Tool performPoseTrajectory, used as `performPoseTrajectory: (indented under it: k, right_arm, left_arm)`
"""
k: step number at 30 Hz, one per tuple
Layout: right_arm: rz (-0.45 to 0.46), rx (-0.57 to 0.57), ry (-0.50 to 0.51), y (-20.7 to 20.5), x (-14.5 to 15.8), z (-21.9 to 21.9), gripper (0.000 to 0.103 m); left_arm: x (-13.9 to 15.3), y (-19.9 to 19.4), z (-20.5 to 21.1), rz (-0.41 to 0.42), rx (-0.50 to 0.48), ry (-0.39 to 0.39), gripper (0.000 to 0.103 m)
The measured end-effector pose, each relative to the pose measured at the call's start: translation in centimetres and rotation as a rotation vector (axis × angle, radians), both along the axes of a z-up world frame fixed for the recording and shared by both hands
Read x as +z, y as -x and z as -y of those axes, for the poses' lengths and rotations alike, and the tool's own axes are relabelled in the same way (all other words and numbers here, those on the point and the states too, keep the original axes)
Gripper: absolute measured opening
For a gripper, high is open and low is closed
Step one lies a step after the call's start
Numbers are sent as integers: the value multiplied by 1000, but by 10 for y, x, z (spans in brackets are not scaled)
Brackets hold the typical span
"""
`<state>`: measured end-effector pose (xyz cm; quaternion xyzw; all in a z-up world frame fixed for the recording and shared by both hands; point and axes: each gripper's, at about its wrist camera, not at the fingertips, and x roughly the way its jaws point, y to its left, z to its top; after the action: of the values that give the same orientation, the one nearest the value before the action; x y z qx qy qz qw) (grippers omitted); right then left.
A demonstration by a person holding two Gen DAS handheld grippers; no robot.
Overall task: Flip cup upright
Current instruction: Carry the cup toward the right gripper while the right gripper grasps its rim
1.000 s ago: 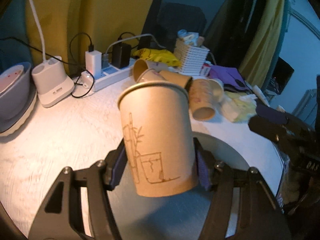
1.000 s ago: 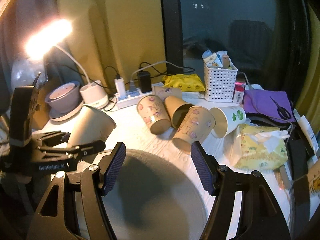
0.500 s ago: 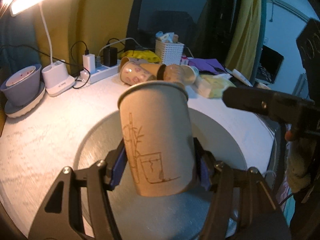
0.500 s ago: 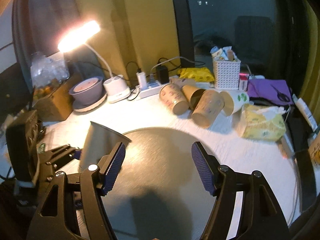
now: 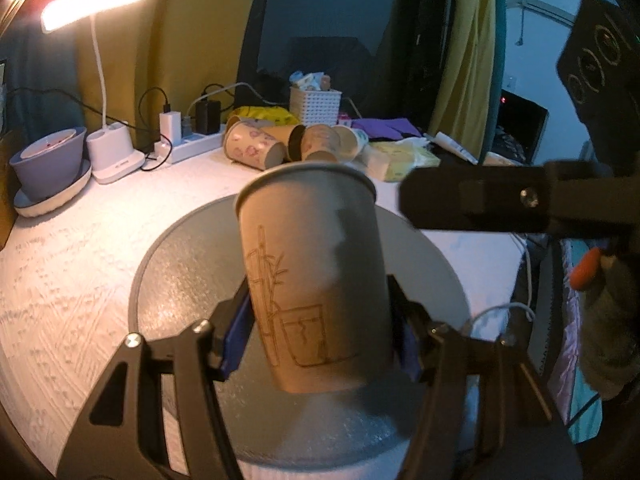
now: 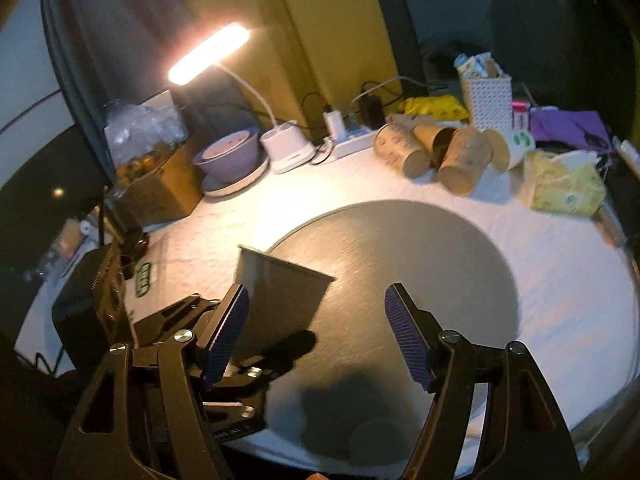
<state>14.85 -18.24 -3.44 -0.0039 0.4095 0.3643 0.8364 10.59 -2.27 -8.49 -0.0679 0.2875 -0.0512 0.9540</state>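
Observation:
A brown paper cup (image 5: 316,280) with a bamboo drawing is held rim-up, slightly tilted, in my left gripper (image 5: 320,336), which is shut on its lower body over the grey round mat (image 5: 180,280). In the right wrist view the same cup (image 6: 280,296) shows at the mat's left edge, clamped by the left gripper. My right gripper (image 6: 316,340) is open and empty above the mat (image 6: 420,280), to the right of the cup. Its body shows as a dark bar (image 5: 500,200) in the left wrist view.
Several paper cups (image 6: 440,152) lie on their sides at the back of the white table (image 6: 560,260). Around them are a yellow tissue pack (image 6: 564,184), a white basket (image 6: 486,96), a power strip (image 6: 352,140), a lit desk lamp (image 6: 208,52), a purple bowl (image 6: 232,156) and a cardboard box (image 6: 160,188).
Both grippers have pulled back and up from the cluttered back of the table. The cup stays clamped in the left gripper, rim-up, now over the mat. The right gripper stays open.

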Motion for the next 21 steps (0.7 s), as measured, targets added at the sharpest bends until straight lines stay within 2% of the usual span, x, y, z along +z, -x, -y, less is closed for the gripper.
performPoseTrajectory:
  k: [8,21]
  right_arm:
    - [-84,7,-64,13,-5,4,74]
    - [-155,32,-112,19,-7,1,74]
  left_arm:
    - [2,23,15,79,-30,-26,62]
    - [12,47,31,210,-122,-40,62]
